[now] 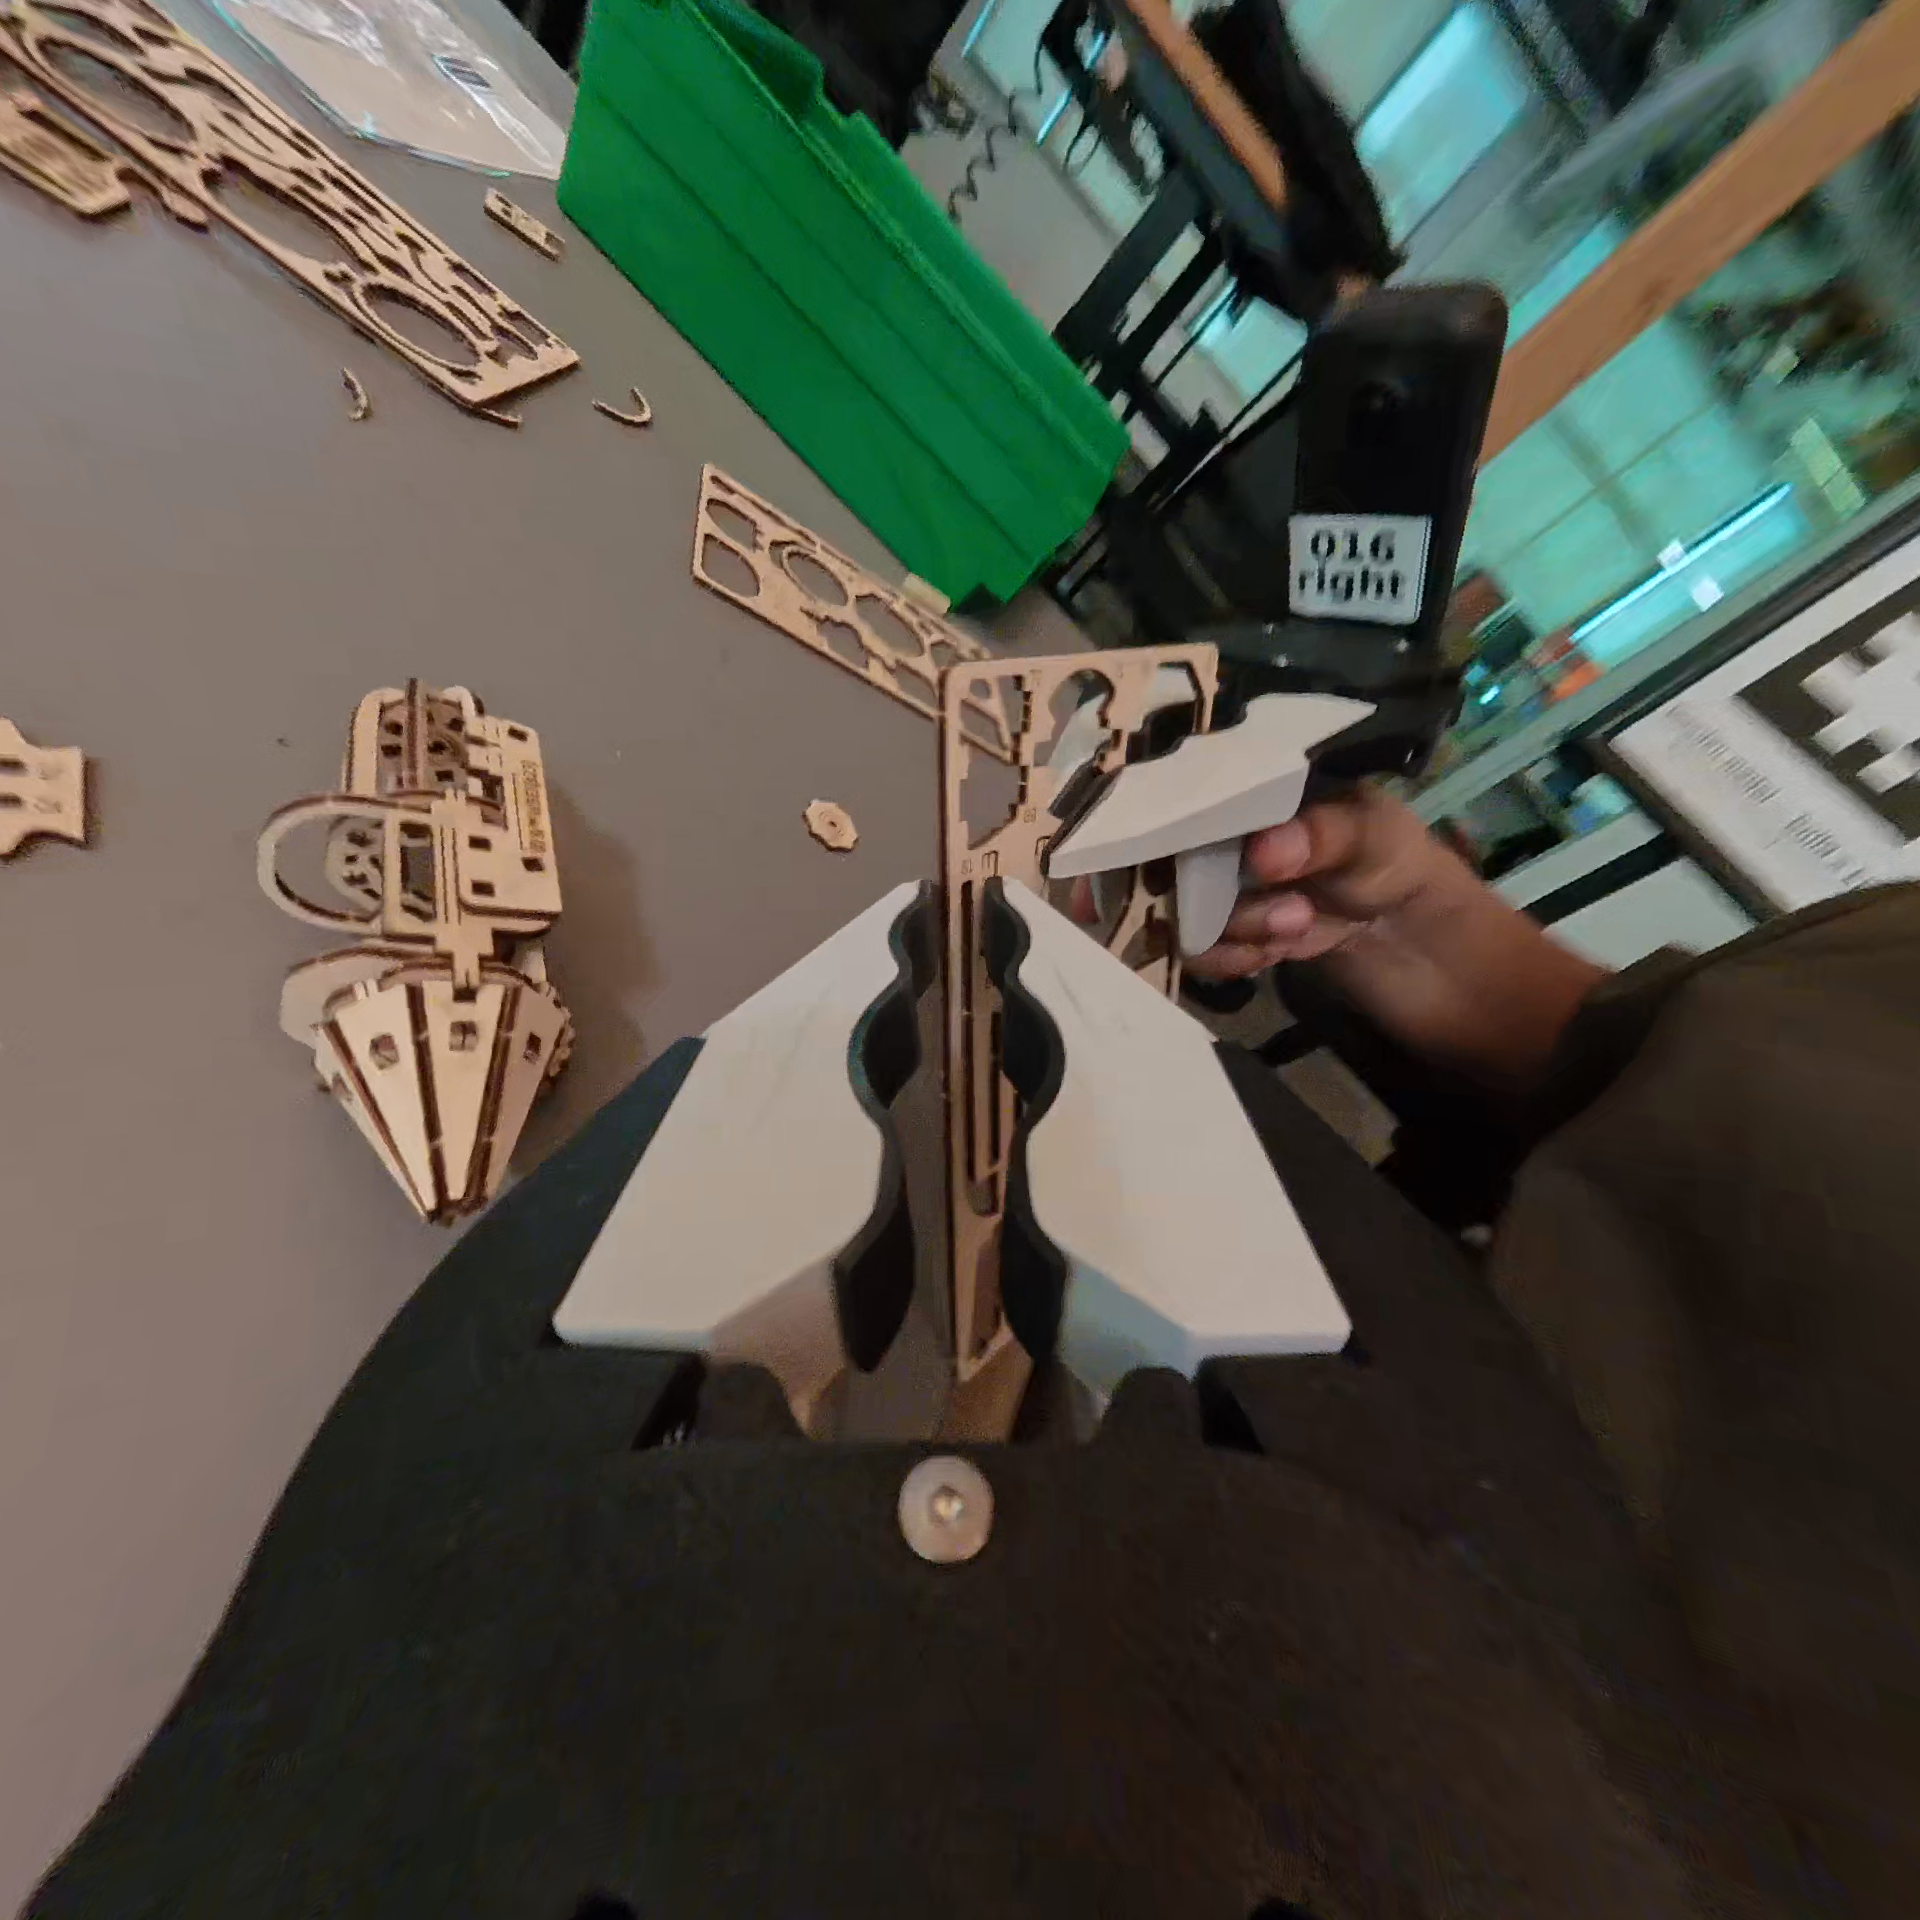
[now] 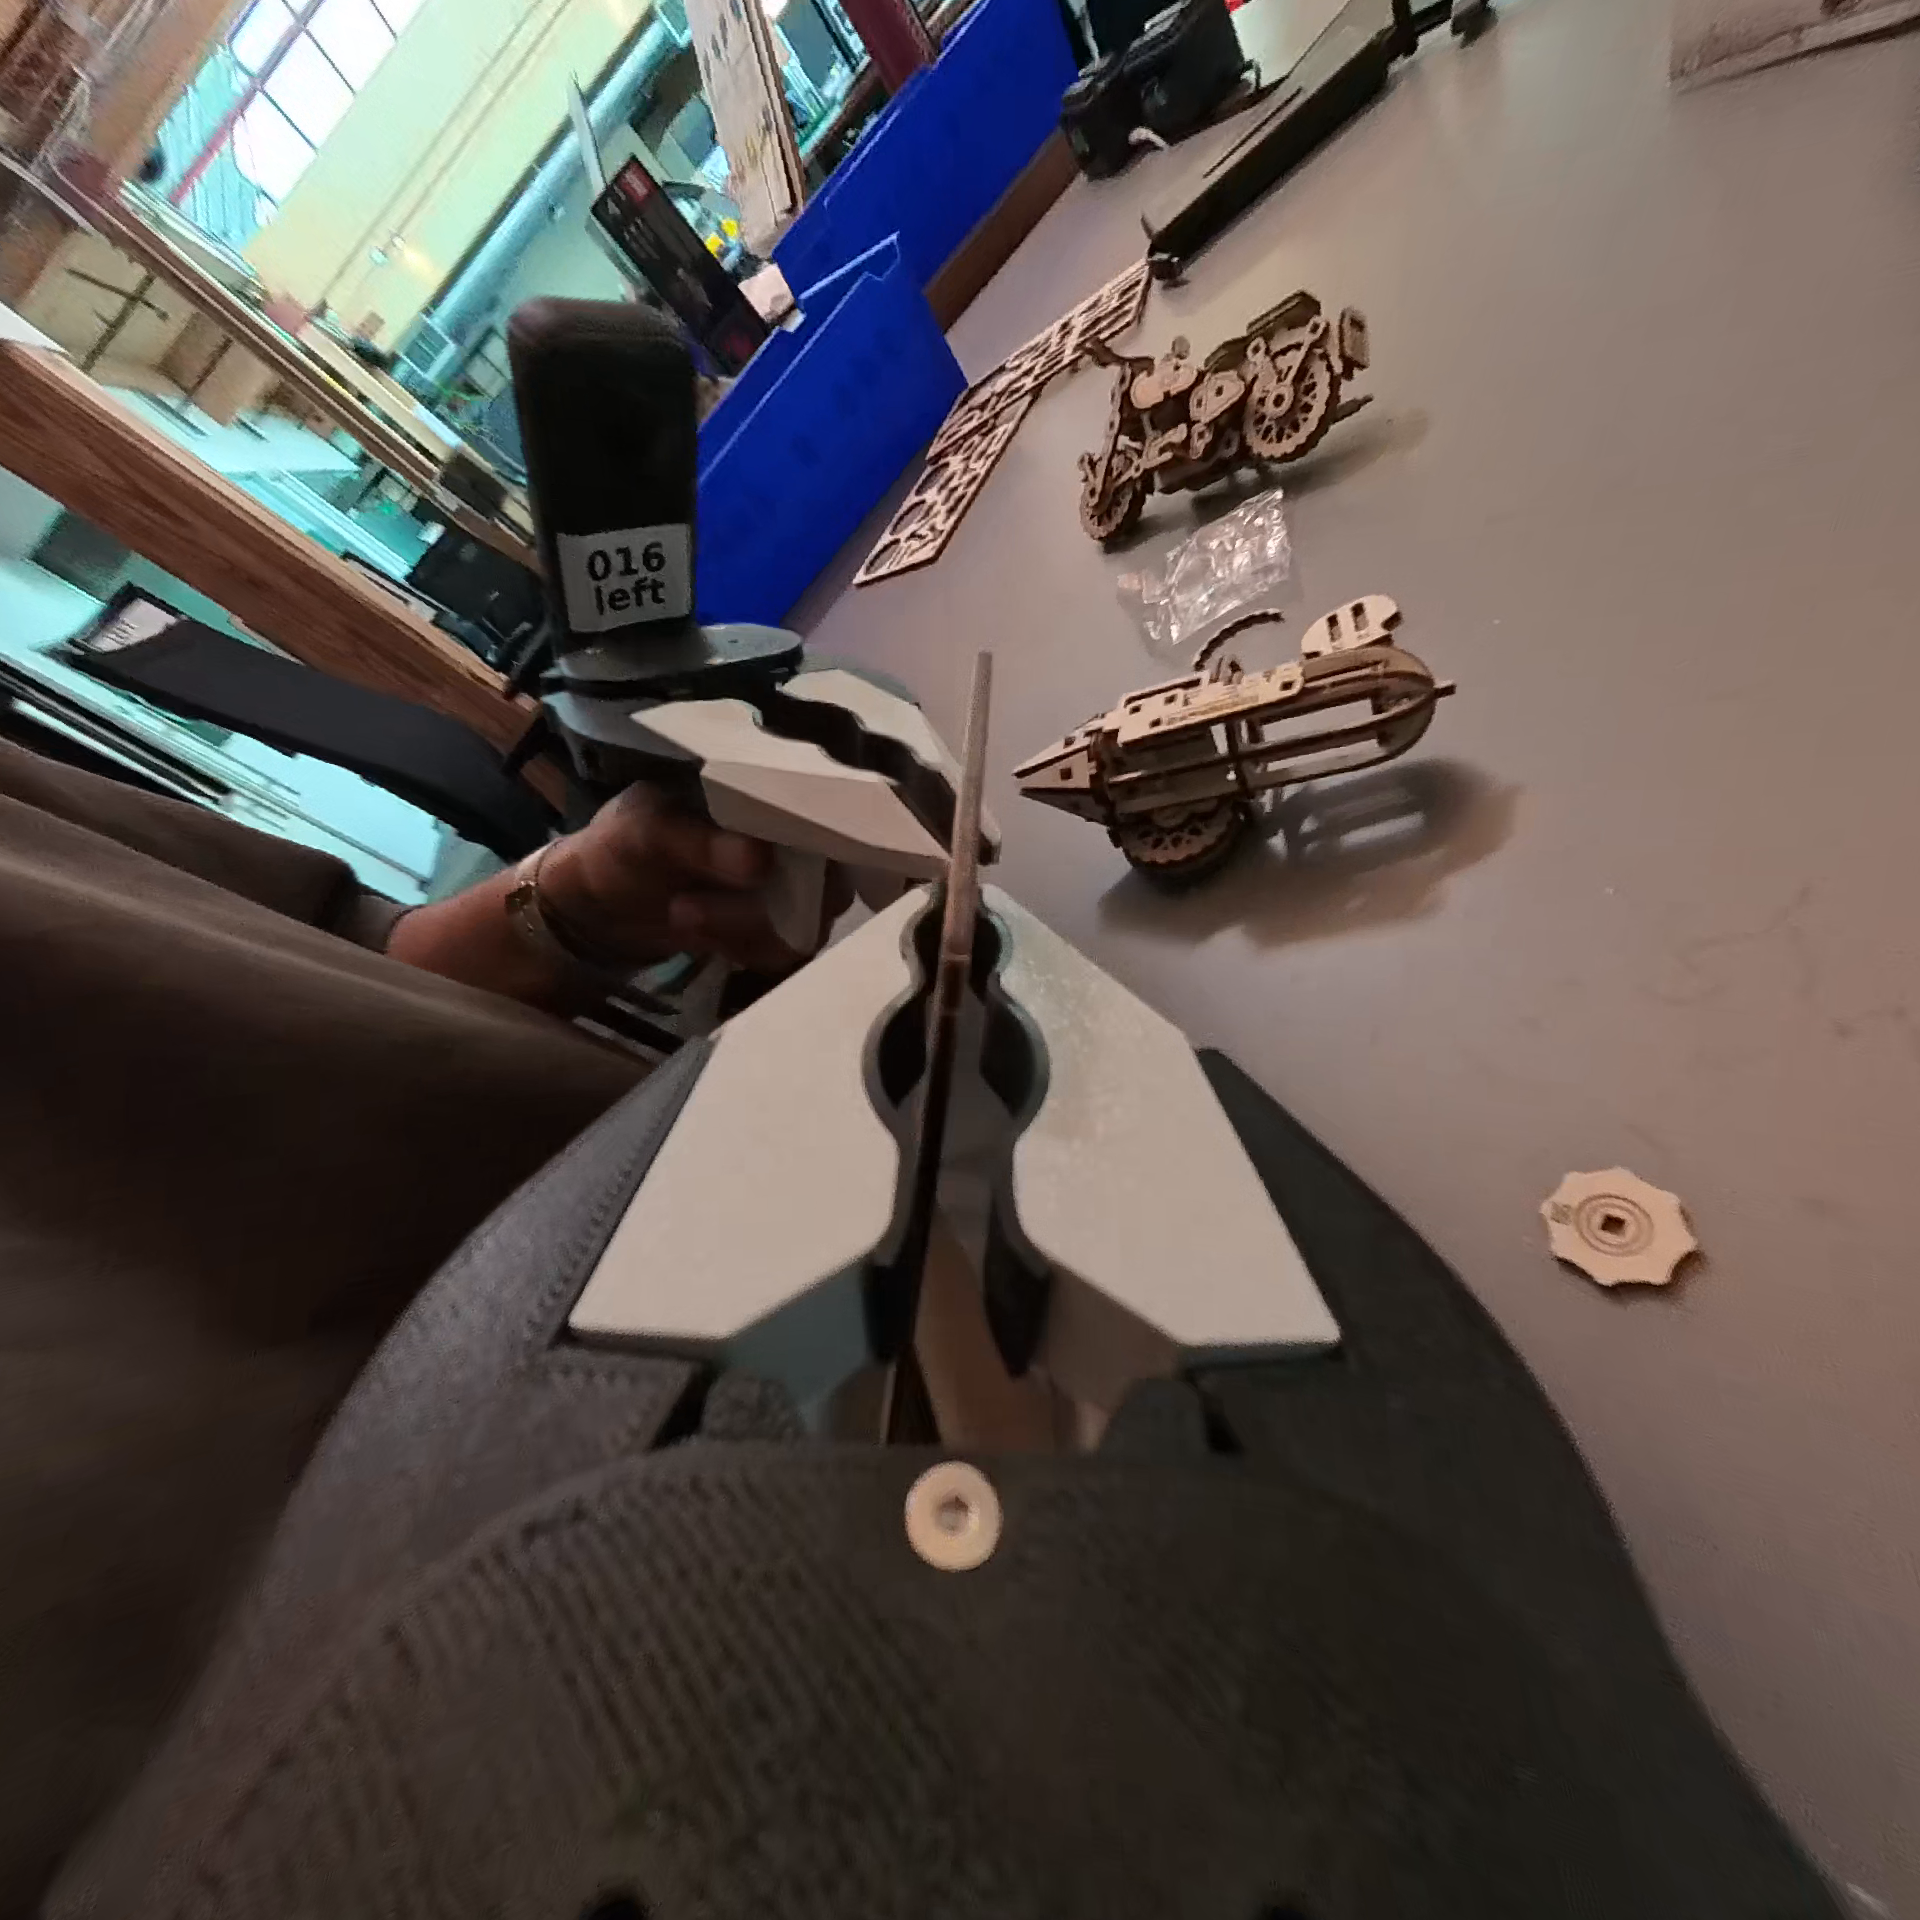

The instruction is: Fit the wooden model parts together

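On the grey tabletop (image 1: 187, 540), a half-built pale wooden model with a pointed nose (image 1: 426, 956) lies to the left, apart from both grippers. The left gripper (image 1: 954, 894) pinches the thin laser-cut wooden parts sheet (image 1: 1081, 748), held upright above the table. The right gripper (image 2: 961, 920) clamps the same sheet edge-on. A small wooden cog-shaped disc (image 2: 1619, 1226) lies on the table at right.

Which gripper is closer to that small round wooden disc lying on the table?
Right. The right gripper is beside the wooden disc; the left gripper is farther back.
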The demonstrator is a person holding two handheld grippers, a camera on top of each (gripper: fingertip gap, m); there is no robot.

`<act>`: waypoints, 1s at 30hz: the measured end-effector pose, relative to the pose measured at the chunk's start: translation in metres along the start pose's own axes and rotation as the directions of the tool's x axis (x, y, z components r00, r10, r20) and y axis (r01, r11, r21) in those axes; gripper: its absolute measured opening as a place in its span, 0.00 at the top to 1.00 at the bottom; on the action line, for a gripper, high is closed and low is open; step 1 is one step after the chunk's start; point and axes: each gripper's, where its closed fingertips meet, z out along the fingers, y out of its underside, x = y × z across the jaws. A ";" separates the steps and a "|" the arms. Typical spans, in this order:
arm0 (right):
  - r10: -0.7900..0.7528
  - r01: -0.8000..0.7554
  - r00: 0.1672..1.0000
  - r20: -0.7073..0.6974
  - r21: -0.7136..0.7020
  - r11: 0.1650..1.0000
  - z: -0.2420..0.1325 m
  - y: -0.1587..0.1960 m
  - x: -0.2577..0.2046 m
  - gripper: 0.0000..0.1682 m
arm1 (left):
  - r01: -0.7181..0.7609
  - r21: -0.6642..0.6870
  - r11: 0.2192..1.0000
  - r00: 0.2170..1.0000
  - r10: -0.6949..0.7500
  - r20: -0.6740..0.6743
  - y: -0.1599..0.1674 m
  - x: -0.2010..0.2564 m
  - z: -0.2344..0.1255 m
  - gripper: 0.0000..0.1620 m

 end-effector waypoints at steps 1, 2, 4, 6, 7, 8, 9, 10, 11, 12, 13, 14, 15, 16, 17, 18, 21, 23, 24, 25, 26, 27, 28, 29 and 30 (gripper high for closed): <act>0.017 -0.017 1.000 0.015 0.002 1.000 0.000 0.000 0.000 0.99 | -0.033 -0.012 0.999 0.999 0.033 0.019 0.000 0.000 0.000 0.95; 0.030 -0.030 0.999 0.027 0.002 1.000 0.000 0.000 0.000 0.99 | -0.050 -0.019 0.999 0.998 0.051 0.035 0.000 0.000 0.000 0.96; 0.023 -0.023 0.999 0.033 -0.018 1.000 0.001 0.004 0.002 0.99 | -0.056 -0.045 0.997 0.997 0.059 0.055 0.005 -0.003 0.001 0.96; 0.039 -0.038 0.996 0.074 -0.018 0.999 -0.001 0.004 0.000 0.99 | 0.028 -0.037 0.999 1.000 -0.028 0.001 0.004 0.000 0.001 0.97; 0.059 -0.059 0.993 0.105 -0.010 0.998 -0.002 0.002 -0.003 0.99 | 0.108 -0.027 0.994 0.992 -0.109 -0.057 0.002 0.003 0.000 0.97; 0.078 -0.078 0.989 0.129 -0.006 0.997 -0.002 0.002 -0.004 0.99 | 0.168 -0.022 0.986 0.980 -0.169 -0.101 0.001 0.005 -0.001 0.97; 0.092 -0.093 0.985 0.148 -0.003 0.996 -0.003 0.002 -0.005 0.99 | 0.207 -0.018 0.978 0.969 -0.207 -0.134 0.000 0.006 -0.001 0.97; 0.111 -0.114 0.978 0.175 0.005 0.994 -0.004 0.000 -0.007 0.99 | 0.252 -0.015 0.968 0.952 -0.251 -0.174 -0.001 0.009 -0.002 0.98; 0.140 -0.147 0.969 0.205 0.019 0.989 -0.005 -0.003 -0.008 0.99 | 0.296 -0.005 0.955 0.931 -0.290 -0.220 -0.005 0.012 -0.003 0.98; 0.178 -0.190 0.958 0.223 0.034 0.981 -0.005 -0.007 -0.008 1.00 | 0.312 0.024 0.950 0.924 -0.297 -0.239 -0.010 0.014 -0.004 0.99; 0.213 -0.229 0.950 0.228 0.046 0.972 -0.004 -0.009 -0.005 1.00 | 0.310 0.045 0.950 0.931 -0.294 -0.217 -0.011 0.011 -0.003 0.98; 0.238 -0.258 0.943 0.233 0.058 0.965 -0.003 -0.010 -0.004 1.00 | 0.297 0.058 0.953 0.938 -0.279 -0.205 -0.012 0.011 -0.004 0.98; 0.248 -0.270 0.939 0.238 0.066 0.961 -0.003 -0.011 -0.004 1.00 | 0.285 0.059 0.957 0.939 -0.266 -0.218 -0.012 0.014 -0.005 0.97; 0.242 -0.265 0.941 0.236 0.070 0.962 -0.003 -0.012 -0.006 1.00 | 0.285 0.058 0.957 0.938 -0.266 -0.220 -0.012 0.015 -0.005 0.97; 0.225 -0.247 0.948 0.226 0.074 0.966 -0.003 -0.012 -0.007 1.00 | 0.282 0.058 0.958 0.939 -0.263 -0.221 -0.011 0.016 -0.005 0.97; 0.208 -0.228 0.955 0.213 0.076 0.971 -0.004 -0.013 -0.008 1.00 | 0.278 0.064 0.958 0.941 -0.258 -0.218 -0.012 0.016 -0.005 0.97; 0.193 -0.212 0.961 0.199 0.080 0.974 -0.005 -0.012 -0.008 1.00 | 0.243 0.062 0.968 0.953 -0.226 -0.202 -0.011 0.017 -0.004 0.96; 0.200 -0.220 0.959 0.199 0.082 0.972 -0.006 -0.012 -0.007 1.00 | 0.218 0.051 0.975 0.959 -0.204 -0.196 -0.009 0.017 -0.003 0.97; 0.203 -0.224 0.959 0.199 0.086 0.971 -0.006 -0.012 -0.007 1.00 | 0.213 0.045 0.976 0.960 -0.201 -0.195 -0.008 0.017 -0.003 0.97; 0.204 -0.226 0.958 0.201 0.089 0.970 -0.006 -0.013 -0.007 1.00 | 0.210 0.039 0.977 0.960 -0.199 -0.199 -0.007 0.018 -0.003 0.96; 0.205 -0.226 0.958 0.202 0.090 0.970 -0.006 -0.013 -0.007 1.00 | 0.211 0.037 0.977 0.958 -0.199 -0.205 -0.007 0.018 -0.003 0.97; 0.205 -0.226 0.958 0.200 0.091 0.970 -0.006 -0.013 -0.006 1.00 | 0.214 0.038 0.976 0.959 -0.202 -0.201 -0.007 0.016 -0.003 0.95; 0.202 -0.223 0.959 0.196 0.091 0.970 -0.006 -0.013 -0.006 1.00 | 0.212 0.041 0.976 0.959 -0.200 -0.201 -0.007 0.016 -0.003 0.96; 0.200 -0.221 0.961 0.191 0.092 0.971 -0.006 -0.013 -0.006 1.00 | 0.212 0.041 0.976 0.960 -0.200 -0.198 -0.006 0.016 -0.002 0.96; 0.200 -0.221 0.962 0.187 0.099 0.970 -0.006 -0.014 -0.005 1.00 | 0.209 0.039 0.977 0.961 -0.198 -0.194 -0.006 0.016 -0.002 0.97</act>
